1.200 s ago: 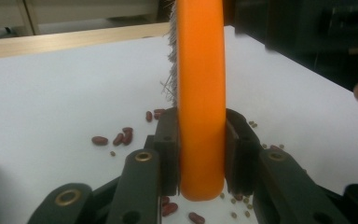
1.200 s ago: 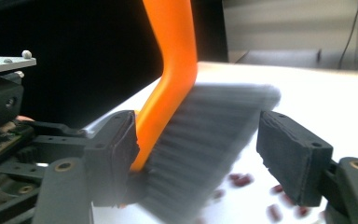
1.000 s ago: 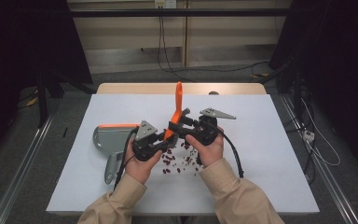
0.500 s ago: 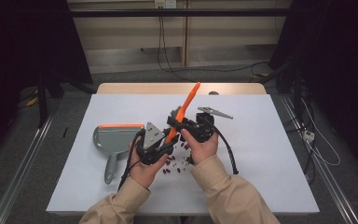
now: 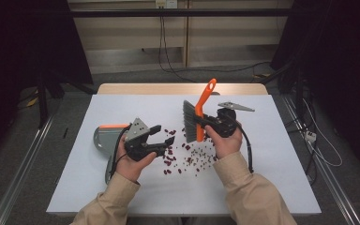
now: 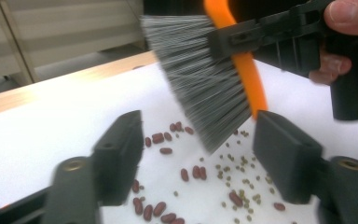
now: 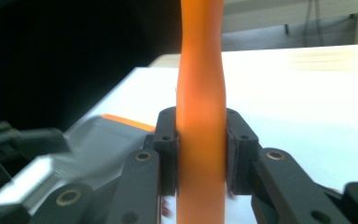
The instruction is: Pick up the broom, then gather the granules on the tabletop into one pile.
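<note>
Your right gripper (image 5: 206,123) has just been closing; its pads (image 7: 168,154) now clamp the orange handle of the brush (image 5: 198,119), held upright with the bristles hanging just above the beans (image 5: 187,152). Your left gripper (image 5: 164,136) has just been opening; its jaws stand apart with nothing between them, pointing toward the brush from the left of the beans. The dustpan (image 5: 104,136) lies behind that hand, farther left of the beans, on the table (image 5: 272,154).

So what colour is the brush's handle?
Bright orange. The handle shows best in the right gripper view.
</note>
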A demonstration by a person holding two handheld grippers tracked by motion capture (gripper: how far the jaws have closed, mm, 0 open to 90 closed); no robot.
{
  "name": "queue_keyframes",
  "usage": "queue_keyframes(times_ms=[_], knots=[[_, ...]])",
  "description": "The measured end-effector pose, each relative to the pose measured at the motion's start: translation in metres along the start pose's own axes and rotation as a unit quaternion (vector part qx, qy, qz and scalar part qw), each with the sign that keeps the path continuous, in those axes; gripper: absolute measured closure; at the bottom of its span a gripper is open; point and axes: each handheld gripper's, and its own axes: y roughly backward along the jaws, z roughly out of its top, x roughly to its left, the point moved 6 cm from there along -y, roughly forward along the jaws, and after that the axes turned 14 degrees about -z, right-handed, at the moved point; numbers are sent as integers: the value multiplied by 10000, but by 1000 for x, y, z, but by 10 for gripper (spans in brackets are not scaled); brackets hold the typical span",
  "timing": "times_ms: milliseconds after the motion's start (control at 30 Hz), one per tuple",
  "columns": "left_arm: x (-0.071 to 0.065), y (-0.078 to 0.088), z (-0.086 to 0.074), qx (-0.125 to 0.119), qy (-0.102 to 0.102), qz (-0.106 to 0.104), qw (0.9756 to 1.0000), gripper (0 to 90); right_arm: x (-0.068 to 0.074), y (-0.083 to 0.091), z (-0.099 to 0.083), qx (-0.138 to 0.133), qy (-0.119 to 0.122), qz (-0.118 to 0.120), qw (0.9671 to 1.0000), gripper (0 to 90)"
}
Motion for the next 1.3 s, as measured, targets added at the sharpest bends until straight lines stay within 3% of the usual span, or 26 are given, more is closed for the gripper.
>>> queue_keyframes(times_ms=[200,300,400,667,800,1100,1200,1300], knots=[[7,6,-3,-4,81,-100,9999,191,-27,8,1,145,319,-182,9992,710],[11,9,-5,18,127,-110,9999,131,-36,14,1,258,646,-323,9971,710],[14,15,-6,-30,175,-132,9998,108,-44,21,1,415,775,-368,9954,710],[23,31,-9,-82,114,-68,9999,61,-65,38,4,642,742,-483,9940,710],[27,38,-11,-124,123,-11,9998,54,-77,40,1,810,884,-685,9904,710],[31,45,-17,-75,74,-2,9999,51,-100,43,-2,1180,978,-897,9841,710],[32,46,-18,-74,78,5,9999,52,-107,40,-2,1336,1112,-1002,9797,709],[32,48,-18,-104,96,41,9999,51,-111,34,-4,1418,1126,-1022,9781,709]])
